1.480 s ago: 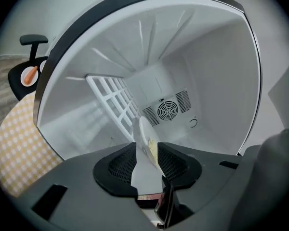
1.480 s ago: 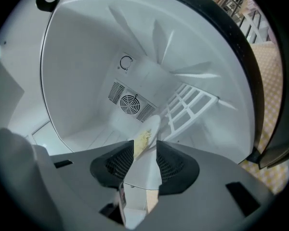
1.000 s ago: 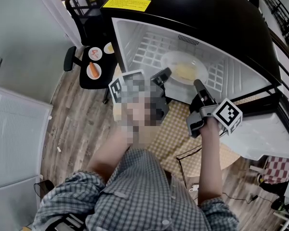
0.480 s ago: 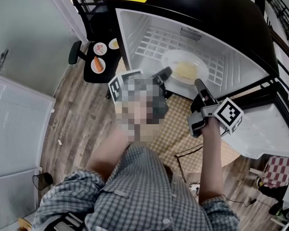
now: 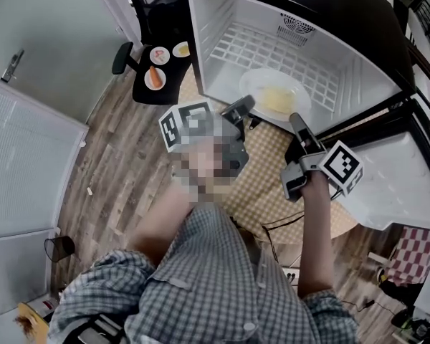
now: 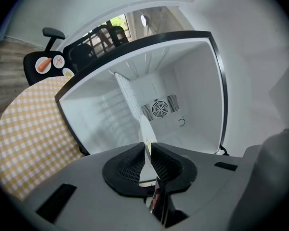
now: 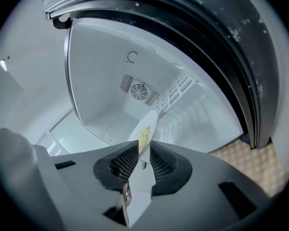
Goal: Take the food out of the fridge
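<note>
— Plate [image 5: 271, 83] first: where is it sitting?
— It is lying at the front lip of the open fridge [image 5: 222, 20], over the near edge of the white wire shelf [image 5: 265, 52]. Yellow food [image 5: 278, 100] is resting on the middle of it.
— Is it lifting off the shelf?
— Hard to say; from the head view it may be touching the wire or hanging just above it.
— What is the left gripper [image 6: 148, 150] doing?
— Its jaws are pinching the plate's thin white rim, which is running edge-on between the ribbed pads. Beyond it the fan grille [image 6: 159, 109] is showing on the fridge's back wall.
— And the right gripper [image 7: 144, 150]?
— It is clamping the opposite side of the same rim, and the yellow food is showing just past its pads.
— So both are gripping one plate?
— Yes, one from each side, both pointing into the fridge.
— What is lying below them?
— A table [image 5: 261, 185] wearing a yellow checked cloth is standing right against the fridge opening. Off to the left, a black chair [image 5: 122, 57] is carrying small dishes [image 5: 155, 77], well apart from the plate.
</note>
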`<state>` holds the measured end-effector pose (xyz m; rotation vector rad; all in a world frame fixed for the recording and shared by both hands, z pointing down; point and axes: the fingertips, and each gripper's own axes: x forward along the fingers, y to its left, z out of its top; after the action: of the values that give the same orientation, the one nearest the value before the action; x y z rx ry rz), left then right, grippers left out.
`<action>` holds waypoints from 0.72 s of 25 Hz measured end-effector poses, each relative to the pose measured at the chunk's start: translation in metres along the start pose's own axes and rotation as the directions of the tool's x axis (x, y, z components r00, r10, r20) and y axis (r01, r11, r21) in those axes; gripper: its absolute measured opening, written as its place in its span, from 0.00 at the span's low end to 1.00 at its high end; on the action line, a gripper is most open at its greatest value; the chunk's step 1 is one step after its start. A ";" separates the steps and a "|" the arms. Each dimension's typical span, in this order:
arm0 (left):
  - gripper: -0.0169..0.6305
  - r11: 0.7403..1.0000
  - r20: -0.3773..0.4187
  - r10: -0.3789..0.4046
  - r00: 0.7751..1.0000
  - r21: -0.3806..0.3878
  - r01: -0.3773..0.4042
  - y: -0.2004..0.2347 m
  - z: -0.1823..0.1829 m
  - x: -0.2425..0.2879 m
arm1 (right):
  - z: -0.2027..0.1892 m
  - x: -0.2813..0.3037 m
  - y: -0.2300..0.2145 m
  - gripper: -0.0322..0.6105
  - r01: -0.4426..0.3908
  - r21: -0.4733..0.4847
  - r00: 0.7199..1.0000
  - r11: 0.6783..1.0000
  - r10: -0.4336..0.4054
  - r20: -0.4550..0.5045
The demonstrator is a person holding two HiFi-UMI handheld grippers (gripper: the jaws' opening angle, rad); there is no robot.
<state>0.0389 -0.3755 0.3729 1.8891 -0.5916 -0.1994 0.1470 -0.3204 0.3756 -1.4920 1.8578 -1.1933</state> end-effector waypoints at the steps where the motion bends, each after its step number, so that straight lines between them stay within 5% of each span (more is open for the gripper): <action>1: 0.09 1.000 0.003 0.001 1.000 -0.001 -0.001 0.000 -0.004 -0.003 | -0.003 -0.003 0.000 0.15 -0.003 -0.002 1.000 1.000 0.003 -0.007; 18: 0.09 0.996 0.029 0.083 0.996 -0.017 -0.083 0.043 -0.072 -0.063 | -0.081 -0.044 -0.031 0.15 0.015 -0.003 0.983 1.000 -0.016 -0.180</action>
<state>0.0005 -0.2969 0.4320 1.8456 -0.6853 -0.1779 0.1118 -0.2531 0.4363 -1.4430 1.9665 -1.3749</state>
